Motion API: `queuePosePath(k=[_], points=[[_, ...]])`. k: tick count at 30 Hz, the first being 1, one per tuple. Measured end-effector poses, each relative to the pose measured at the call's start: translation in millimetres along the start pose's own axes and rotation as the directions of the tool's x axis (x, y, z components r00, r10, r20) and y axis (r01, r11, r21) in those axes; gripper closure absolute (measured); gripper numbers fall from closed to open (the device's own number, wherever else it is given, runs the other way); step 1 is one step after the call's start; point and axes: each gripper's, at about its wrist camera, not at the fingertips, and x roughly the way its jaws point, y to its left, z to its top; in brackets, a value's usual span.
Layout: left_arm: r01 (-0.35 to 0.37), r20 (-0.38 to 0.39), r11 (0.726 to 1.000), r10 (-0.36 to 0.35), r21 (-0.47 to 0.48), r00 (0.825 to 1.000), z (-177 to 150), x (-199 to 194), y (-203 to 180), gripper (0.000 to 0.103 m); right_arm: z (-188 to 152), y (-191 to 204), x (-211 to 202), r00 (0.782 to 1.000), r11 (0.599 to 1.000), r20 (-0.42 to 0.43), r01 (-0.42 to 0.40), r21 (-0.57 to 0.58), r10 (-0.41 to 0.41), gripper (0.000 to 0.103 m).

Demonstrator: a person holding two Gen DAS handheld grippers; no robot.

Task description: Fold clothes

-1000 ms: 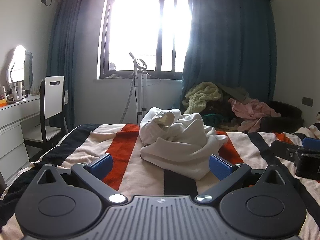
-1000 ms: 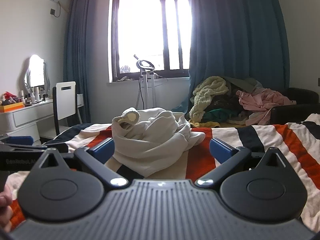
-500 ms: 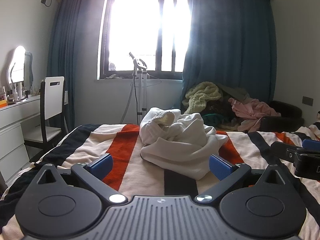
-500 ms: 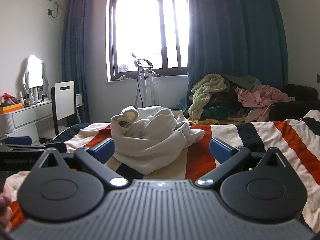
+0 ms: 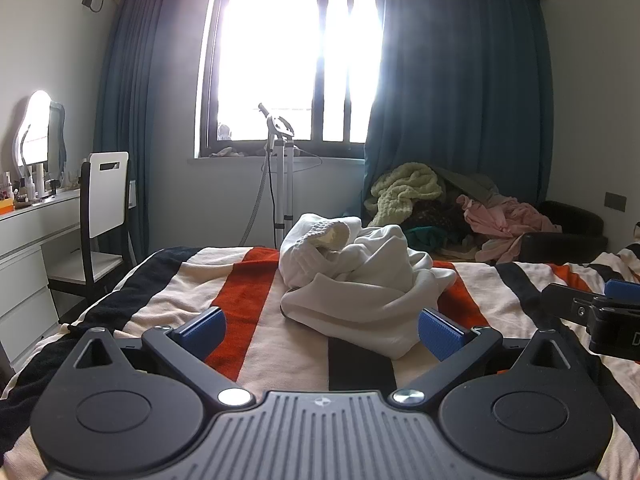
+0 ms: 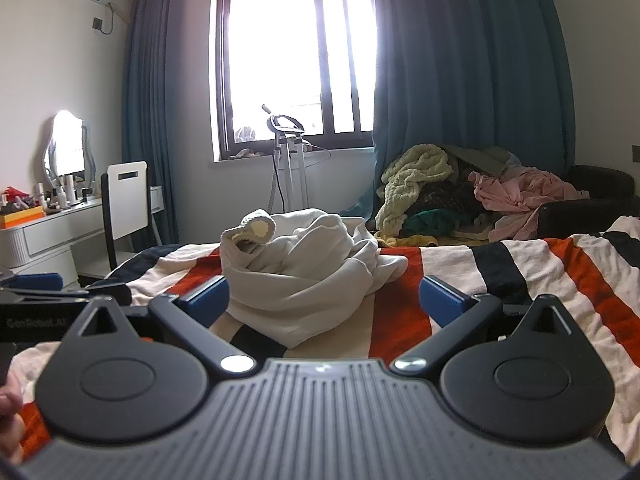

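Here, a crumpled white garment waits mid-bed, unfolded.

The garment lies heaped on the striped bed, one knit cuff uppermost. Nearer than the garment, the left tool and right tool hover short of it, fingers spread apart and holding nothing, likely poised to pick an edge. Beyond the garment stand a steamer, bright window, blue curtains, and a clothes pile; left of it, a white chair.

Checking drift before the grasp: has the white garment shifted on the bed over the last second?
No. In the left wrist view the white garment sits on the same orange stripe of the bedspread, below the window.
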Motion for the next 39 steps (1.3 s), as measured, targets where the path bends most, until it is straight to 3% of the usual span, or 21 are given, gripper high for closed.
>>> queuePosePath(k=[26, 30, 32, 39], points=[[-0.017, -0.003, 1.000, 0.017, 0.011, 1.000, -3, 5, 0, 0.000, 1, -1, -1, 1.000, 1.000, 0.000, 0.003, 0.014, -0.003, 0.000], [-0.054, 0.007, 0.998, 0.054, 0.034, 0.999, -7, 12, -1, 0.000, 7, -4, -5, 0.998, 0.999, 0.038, 0.046, 0.016, -0.047, 0.000], [-0.083, 0.016, 0.994, 0.082, 0.067, 0.996, -7, 19, -2, 0.000, 18, -11, -6, 0.996, 0.998, 0.060, 0.066, 0.024, -0.068, 0.000], [-0.079, -0.021, 0.985, 0.083, 0.152, 0.996, 18, 94, -4, 0.000, 53, -37, -10, 0.985, 0.993, 0.142, 0.091, 0.076, -0.101, 0.000]])
